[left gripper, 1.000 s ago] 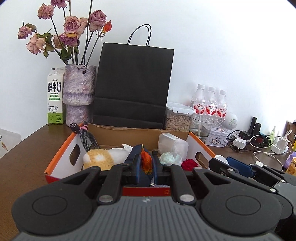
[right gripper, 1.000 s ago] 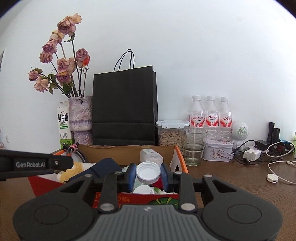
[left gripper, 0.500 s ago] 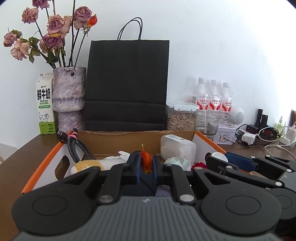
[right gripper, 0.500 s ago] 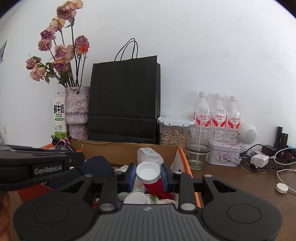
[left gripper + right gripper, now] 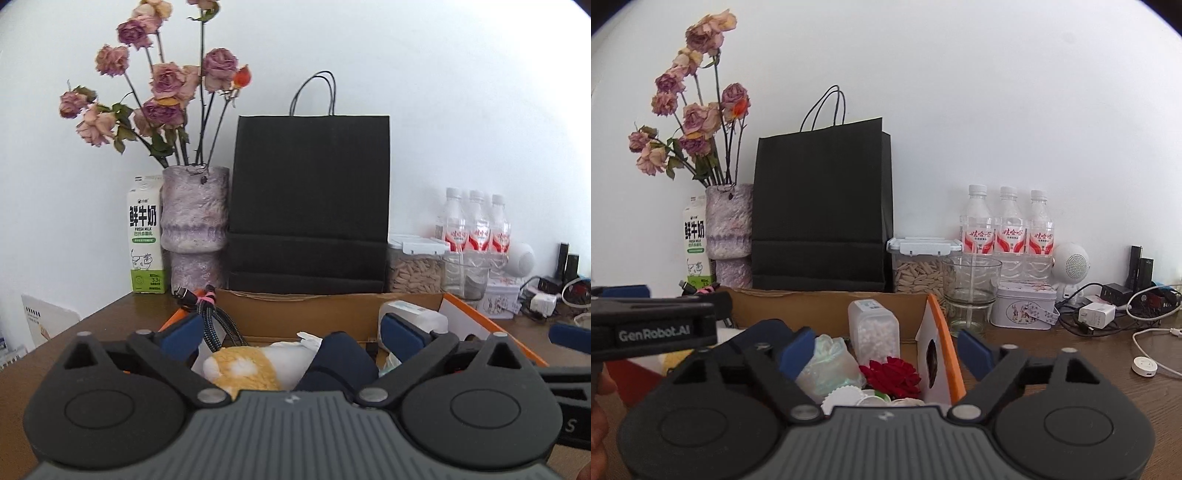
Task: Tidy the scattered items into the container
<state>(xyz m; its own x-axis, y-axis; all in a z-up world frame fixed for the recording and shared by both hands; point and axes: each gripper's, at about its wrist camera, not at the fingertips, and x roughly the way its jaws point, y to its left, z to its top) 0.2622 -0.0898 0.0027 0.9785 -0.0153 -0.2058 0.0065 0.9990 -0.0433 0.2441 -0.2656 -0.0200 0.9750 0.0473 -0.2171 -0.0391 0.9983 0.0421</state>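
Observation:
An open cardboard box [image 5: 306, 314] with orange flaps sits on the wooden table. In the left wrist view it holds a yellow-and-white plush [image 5: 242, 369], a dark blue item [image 5: 338, 363], a braided cable [image 5: 214, 321] and a white plastic jar [image 5: 413, 317]. My left gripper [image 5: 290, 334] is open and empty above them. In the right wrist view the box [image 5: 827, 310] holds the jar [image 5: 873, 332], a red fabric rose [image 5: 895, 376], a crumpled clear wrap [image 5: 827, 362] and white caps [image 5: 842, 397]. My right gripper [image 5: 886, 349] is open and empty over the box's right end.
Behind the box stand a black paper bag [image 5: 310, 203], a vase of dried roses [image 5: 194, 225], a milk carton [image 5: 144, 236], a seed container [image 5: 919, 266], a glass [image 5: 971, 288], three water bottles [image 5: 1008, 225] and a tin [image 5: 1025, 308]. Chargers and cables [image 5: 1108, 310] lie at right.
Both grippers have opened. The left let go of the dark blue and orange item, the right let go of the white-capped item; both grippers now sit higher over the box.

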